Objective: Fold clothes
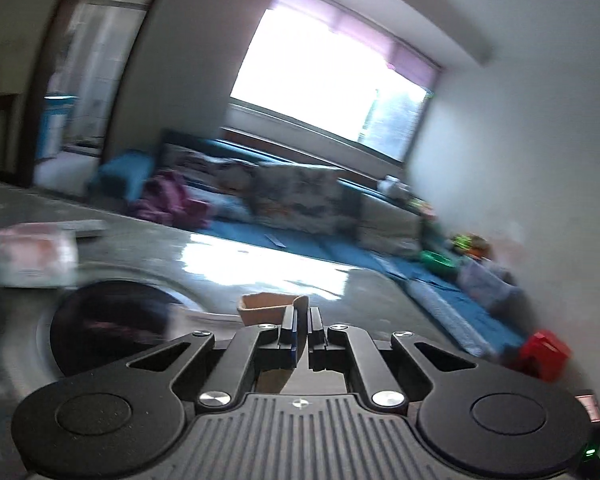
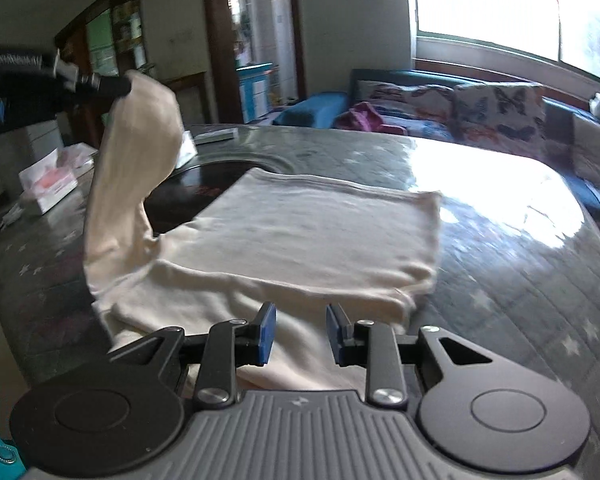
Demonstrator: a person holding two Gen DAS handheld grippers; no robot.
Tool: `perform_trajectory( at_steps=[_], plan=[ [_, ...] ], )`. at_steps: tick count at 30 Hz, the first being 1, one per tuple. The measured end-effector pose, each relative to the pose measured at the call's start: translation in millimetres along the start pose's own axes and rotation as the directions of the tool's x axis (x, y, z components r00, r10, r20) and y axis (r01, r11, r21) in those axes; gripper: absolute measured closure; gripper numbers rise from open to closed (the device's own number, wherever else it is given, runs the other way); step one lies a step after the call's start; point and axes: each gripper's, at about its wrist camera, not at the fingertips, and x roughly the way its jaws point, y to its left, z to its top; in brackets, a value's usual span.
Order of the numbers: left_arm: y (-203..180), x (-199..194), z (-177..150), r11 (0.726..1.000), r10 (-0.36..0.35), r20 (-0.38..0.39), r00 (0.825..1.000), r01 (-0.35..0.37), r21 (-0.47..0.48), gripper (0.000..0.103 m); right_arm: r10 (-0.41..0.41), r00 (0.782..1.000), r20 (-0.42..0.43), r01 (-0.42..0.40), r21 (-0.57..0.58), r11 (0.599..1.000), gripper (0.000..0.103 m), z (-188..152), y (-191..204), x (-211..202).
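Two grippers in play over one cream garment (image 2: 300, 232), which lies mostly flat on a dark, star-patterned table (image 2: 500, 280) with a glossy glare patch near the far edge. The left gripper (image 1: 303, 320) has its fingers pinched together on a fold of the cream cloth, seen poking up between the pads in its own view; from the right wrist view the same gripper (image 2: 120, 87) sits high at the left, holding one long strip of the garment lifted clear of the table, the strip hanging down to join the flat part. The right gripper (image 2: 300, 334) hovers low over the near edge of the garment, fingers spread apart with blue pads showing, nothing between them. A dark round inset (image 2: 204, 188) in the table lies partly under the cloth's far-left corner. A tissue box (image 2: 48, 184) rests near the table's left side. Beyond the table, a blue sofa (image 2: 440, 80) with butterfly-print cushions (image 2: 496, 108) stands under a bright window (image 2: 500, 8). Left wrist view is motion-blurred.
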Motion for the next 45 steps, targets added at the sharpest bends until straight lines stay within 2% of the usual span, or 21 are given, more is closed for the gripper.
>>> perform_trajectory(
  at_steps=[6, 13, 15, 22, 26, 30, 35, 38, 41, 45],
  plan=[
    [-49, 43, -20, 0.991, -0.129, -0.079, 0.989, 0.131, 0.024, 0.098, -0.046, 0.999, 0.015, 0.045, 0.062, 0.997, 0.075, -12, -20, -15],
    [-71, 83, -56, 0.978, -0.193, -0.202, 0.96, 0.204, 0.038, 0.097, -0.094, 0.995, 0.011, 0.092, 0.112, 0.989, 0.074, -20, -35, -24],
    [-69, 83, -62, 0.975, -0.198, -0.224, 0.954, 0.214, 0.05, 0.094, -0.105, 0.994, 0.007, 0.103, 0.125, 0.987, 0.074, -22, -39, -23],
    [-63, 82, -82, 0.964, -0.214, -0.298, 0.93, 0.251, 0.091, 0.09, -0.134, 0.991, 0.013, 0.131, 0.14, 0.981, 0.073, -22, -45, -28],
    [-32, 71, -81, 0.98, -0.13, -0.285, 0.95, 0.166, 0.106, 0.09, -0.121, 0.992, 0.031, 0.116, 0.147, 0.982, 0.073, -15, -46, -30],
    [2, 60, -83, 0.992, -0.029, -0.28, 0.959, 0.062, 0.111, 0.09, -0.078, 0.996, 0.035, 0.073, 0.126, 0.989, 0.074, -5, -41, -19],
    [43, 48, -86, 0.991, 0.098, -0.274, 0.957, -0.069, 0.116, 0.09, -0.047, 0.999, 0.012, 0.046, 0.103, 0.994, 0.074, 4, -34, 5],
    [68, 40, -87, 0.982, 0.174, -0.269, 0.947, -0.146, 0.118, 0.084, -0.038, 0.999, -0.012, 0.039, 0.088, 0.995, 0.074, 6, -31, 18],
    [73, 37, -89, 0.983, 0.172, -0.275, 0.946, -0.146, 0.111, 0.08, -0.036, 0.999, -0.034, 0.039, 0.076, 0.996, 0.077, 6, -28, 27],
    [74, 39, -92, 0.986, 0.151, -0.29, 0.945, -0.126, 0.106, 0.08, -0.048, 0.998, -0.039, 0.05, 0.066, 0.997, 0.091, 7, -25, 29]
  ],
)
